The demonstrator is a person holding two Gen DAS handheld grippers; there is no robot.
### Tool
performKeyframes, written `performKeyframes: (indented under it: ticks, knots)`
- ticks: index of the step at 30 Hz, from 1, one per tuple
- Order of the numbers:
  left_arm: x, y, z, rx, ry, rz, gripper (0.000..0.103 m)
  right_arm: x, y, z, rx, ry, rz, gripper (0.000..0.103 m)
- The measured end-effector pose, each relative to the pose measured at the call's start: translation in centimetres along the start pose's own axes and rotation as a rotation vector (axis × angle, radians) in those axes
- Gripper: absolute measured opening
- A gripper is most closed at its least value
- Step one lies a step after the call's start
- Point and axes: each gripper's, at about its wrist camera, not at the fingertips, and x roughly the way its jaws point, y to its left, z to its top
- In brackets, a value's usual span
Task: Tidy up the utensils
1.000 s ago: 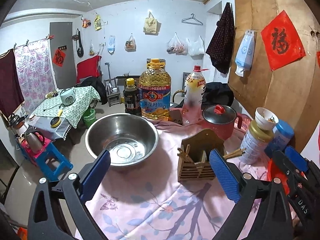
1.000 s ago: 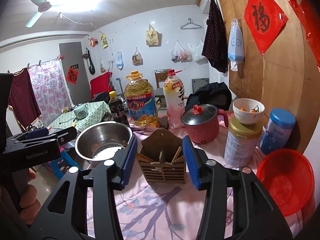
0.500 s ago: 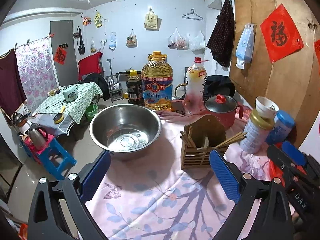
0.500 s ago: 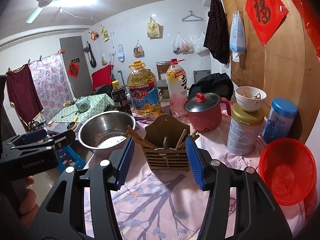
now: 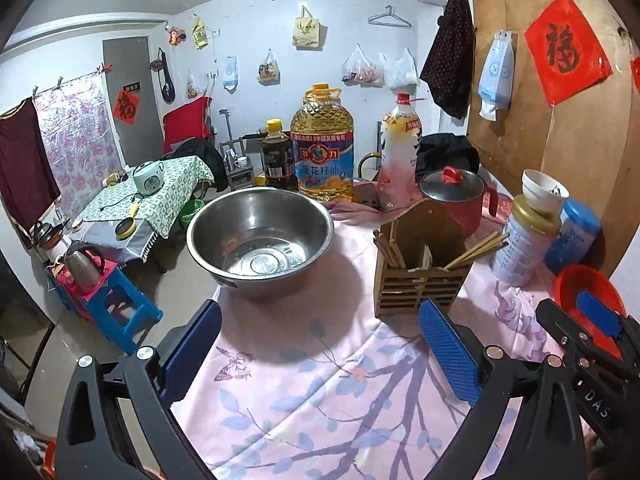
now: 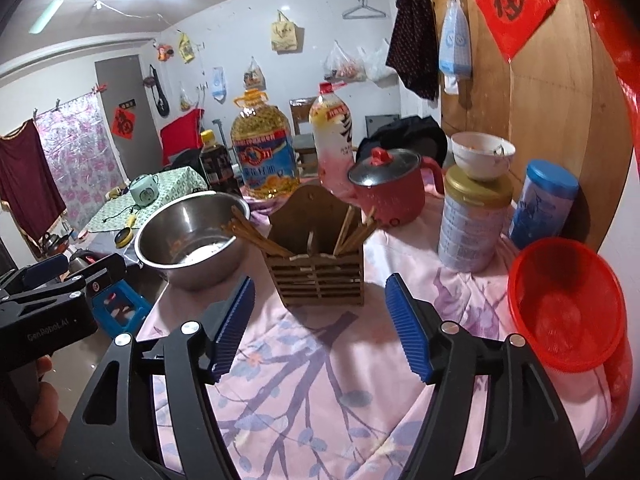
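Observation:
A slatted wooden utensil holder (image 5: 420, 276) (image 6: 318, 268) stands on the pink flowered tablecloth (image 5: 320, 392). Wooden chopsticks (image 5: 478, 248) (image 6: 256, 236) lean out of its left and right compartments. My left gripper (image 5: 320, 354) is open over bare cloth, nearer than the holder and the steel bowl (image 5: 260, 236). My right gripper (image 6: 322, 332) hovers just in front of the holder; its jaws are opening and nothing is between them. The right gripper's blue tip also shows at the left view's right edge.
The steel bowl (image 6: 192, 236) sits left of the holder. Behind stand an oil jug (image 5: 322, 144), a dark bottle (image 5: 276, 160), a drink bottle (image 5: 400, 148) and a red lidded pot (image 5: 460, 196). Right: a tin (image 6: 472, 220) topped by a white bowl, a blue canister (image 6: 544, 204), a red basket (image 6: 568, 304).
Both grippers have sunk and drawn back a little, so the holder sits higher in both views. The right gripper's jaws have spread wider. Chopsticks now lean out to the holder's left.

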Motion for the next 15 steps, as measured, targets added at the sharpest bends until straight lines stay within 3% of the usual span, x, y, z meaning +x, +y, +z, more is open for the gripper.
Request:
performKeyframes:
  ticks: [7, 11, 15]
  knots:
    - [2.3, -0.3, -0.7, -0.005, 0.070, -0.070, 0.097, 1.3, -0.1, -0.8, -0.006, 0.045, 0.000, 0.073]
    - [4.6, -0.5, -1.5, -0.002, 0.093, -0.016, 0.097, 2.8, -0.5, -1.3, 0.000, 0.070, -0.025, 0.074]
    - [6.1, -1.2, -2.5, 0.005, 0.145, -0.039, 0.097, 4.2, -0.8, -2.1, -0.002, 0.088, -0.060, 0.074]
